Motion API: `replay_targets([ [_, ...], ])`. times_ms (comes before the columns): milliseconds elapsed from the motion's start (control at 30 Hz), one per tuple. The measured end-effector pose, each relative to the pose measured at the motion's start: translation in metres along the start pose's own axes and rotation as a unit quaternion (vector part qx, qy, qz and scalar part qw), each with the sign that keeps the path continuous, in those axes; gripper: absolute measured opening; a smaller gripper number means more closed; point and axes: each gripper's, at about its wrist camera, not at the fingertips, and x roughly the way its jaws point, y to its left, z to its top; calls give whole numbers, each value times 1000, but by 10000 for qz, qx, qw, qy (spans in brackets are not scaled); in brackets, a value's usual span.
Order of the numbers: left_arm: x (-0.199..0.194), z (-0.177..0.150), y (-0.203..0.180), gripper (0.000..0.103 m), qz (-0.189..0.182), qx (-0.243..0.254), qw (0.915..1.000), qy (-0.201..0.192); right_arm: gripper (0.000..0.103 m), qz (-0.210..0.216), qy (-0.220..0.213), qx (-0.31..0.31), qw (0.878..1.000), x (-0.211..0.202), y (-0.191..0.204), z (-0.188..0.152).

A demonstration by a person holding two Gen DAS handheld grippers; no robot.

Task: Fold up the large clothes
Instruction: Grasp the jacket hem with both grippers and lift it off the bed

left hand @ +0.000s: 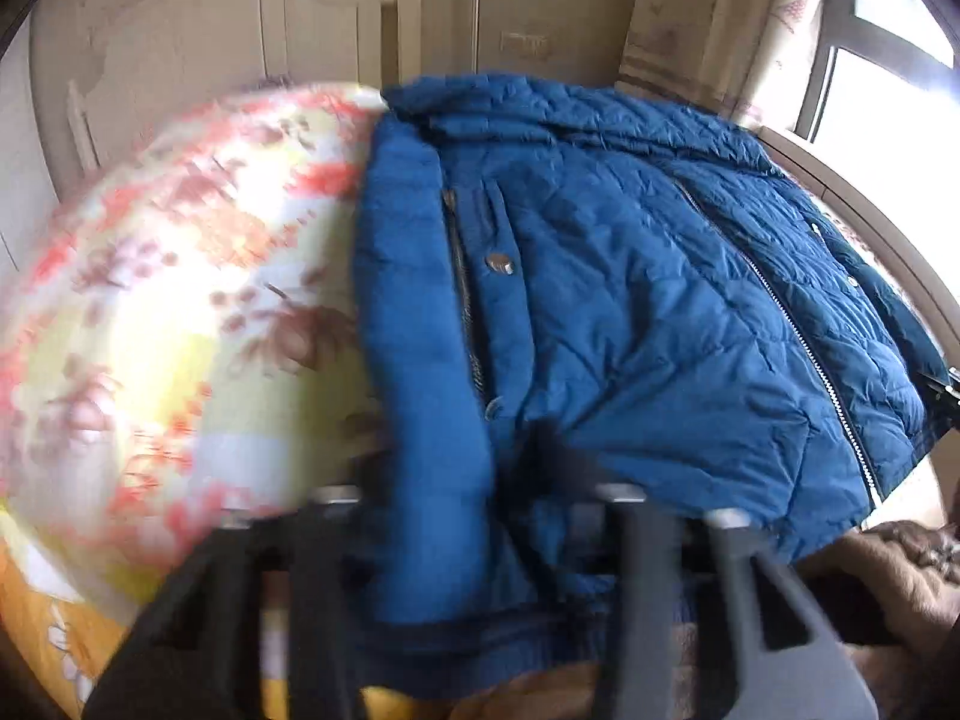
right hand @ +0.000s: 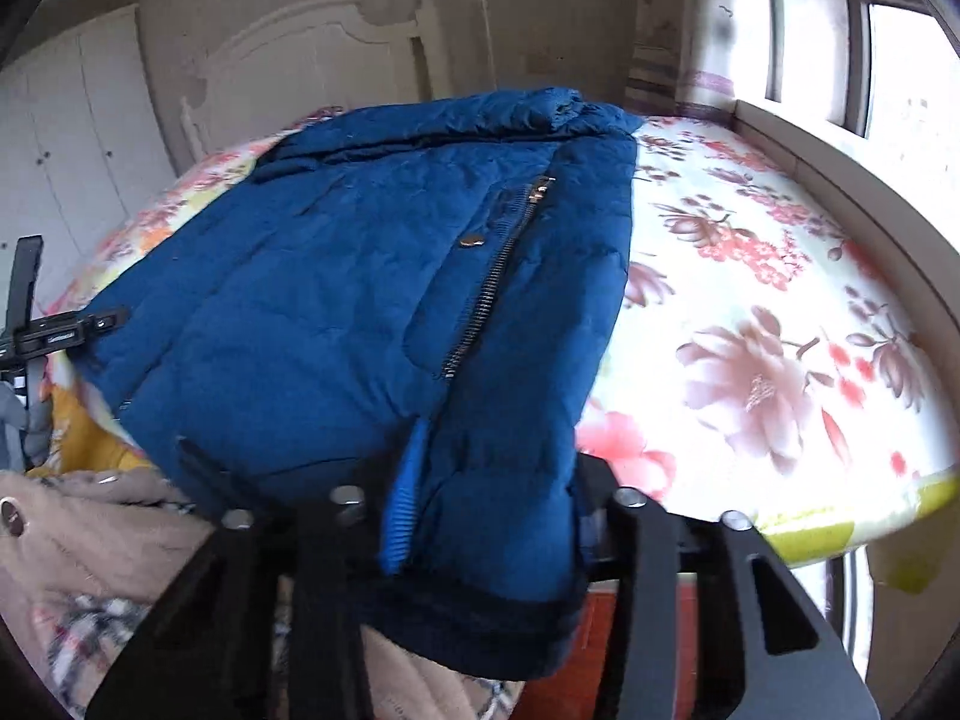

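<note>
Left gripper (left hand: pixel 480 540): matte black angular fingers with cut-out slots, silver round bolt heads at the knuckles, lower frame; right gripper (right hand: pixel 480 540) alike, black, silver-bolted.

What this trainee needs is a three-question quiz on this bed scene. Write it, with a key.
1. True or false: the blue jacket lies spread on a floral bedsheet.
2. What sits between the fingers of the right gripper? A: the jacket's lower edge. B: a pillow. C: nothing.
3. Name the colour of the fleecy garment heaped at the near edge beside the jacket.
Key: 1 true; 2 A; 3 tan.
</note>
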Motion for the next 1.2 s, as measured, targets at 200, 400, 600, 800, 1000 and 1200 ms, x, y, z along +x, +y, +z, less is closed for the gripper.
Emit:
replay_targets([
  [200, -76, -10, 0, 9, -16, 32, 9984, -557, 18, 415, -665, 218, 9967, -69, -2, 0],
  [400, -172, 31, 4, 10, -800, -106, 9791, -1866, 17, 671, -2166, -221, 9737, -159, 22, 64],
  [600, -135, 145, 79, 12, -1455, -1517, 9562, -2037, 17, 448, -2450, -54, 9685, -116, -4, 187],
  [800, 25, 261, 127, 23, -1374, -2598, 9525, -799, 20, 578, -940, 1268, 9858, 46, -83, 295],
  [1000, 157, 285, 161, 75, -1029, -3201, 9417, 122, 44, 1213, -99, 2727, 9544, 156, -169, 283],
  [1200, 189, 293, 197, 76, -232, -2873, 9572, 247, 85, 482, 56, 2843, 9575, 175, -214, 258],
])
